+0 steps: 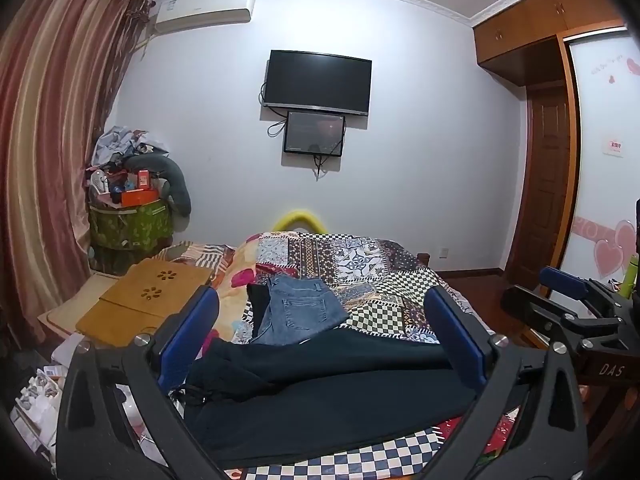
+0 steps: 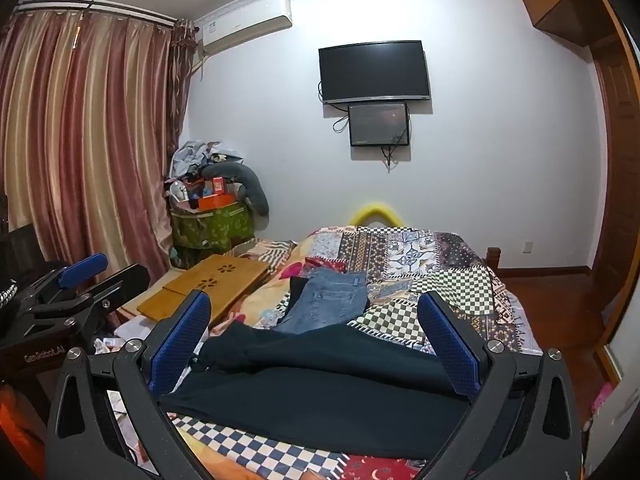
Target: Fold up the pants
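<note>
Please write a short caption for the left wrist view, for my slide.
Open left tongs hover above dark pants on a patchwork quilt, folded jeans lying just beyond.

Both wrist views look low and close along the bed (image 1: pixel 384 304) toward the television wall (image 2: pixel 480 184).

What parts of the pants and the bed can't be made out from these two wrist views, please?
- Dark pants: the near edge is cut off by the left gripper frame in the left wrist view; the waistband end lies partly behind its blue finger.
- Jeans: the lower part is covered by the dark pants in the right wrist view.
- Black garment: mostly hidden under the jeans.
- Bed: the near end is hidden behind the right gripper.
</note>
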### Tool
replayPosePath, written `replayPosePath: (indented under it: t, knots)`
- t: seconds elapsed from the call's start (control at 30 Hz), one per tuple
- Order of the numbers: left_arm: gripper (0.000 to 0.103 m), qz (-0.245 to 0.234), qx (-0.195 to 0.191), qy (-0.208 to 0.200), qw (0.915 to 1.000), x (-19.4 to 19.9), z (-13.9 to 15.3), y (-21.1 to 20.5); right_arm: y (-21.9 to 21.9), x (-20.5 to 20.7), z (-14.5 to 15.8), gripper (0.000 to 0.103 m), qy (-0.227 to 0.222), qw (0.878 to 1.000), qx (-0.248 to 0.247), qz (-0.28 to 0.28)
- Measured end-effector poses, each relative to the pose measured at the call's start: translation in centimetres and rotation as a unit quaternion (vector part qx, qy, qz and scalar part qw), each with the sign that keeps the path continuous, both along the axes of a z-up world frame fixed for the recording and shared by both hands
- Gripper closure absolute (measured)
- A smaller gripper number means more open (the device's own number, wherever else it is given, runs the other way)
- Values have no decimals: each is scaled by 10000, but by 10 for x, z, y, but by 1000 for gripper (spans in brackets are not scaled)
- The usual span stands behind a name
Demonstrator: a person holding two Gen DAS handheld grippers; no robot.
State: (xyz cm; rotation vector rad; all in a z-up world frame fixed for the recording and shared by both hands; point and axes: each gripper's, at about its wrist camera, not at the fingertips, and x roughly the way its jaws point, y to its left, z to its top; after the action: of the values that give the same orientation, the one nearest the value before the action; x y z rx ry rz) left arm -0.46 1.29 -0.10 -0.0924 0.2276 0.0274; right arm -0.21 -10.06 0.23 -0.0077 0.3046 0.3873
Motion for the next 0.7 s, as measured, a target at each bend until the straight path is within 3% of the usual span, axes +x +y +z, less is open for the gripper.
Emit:
replayPosePath:
  t: [0.7]
  knots:
    - [0, 103, -73, 91, 9999, 7, 1, 1, 1, 2, 3, 0, 79, 9999, -62, -24]
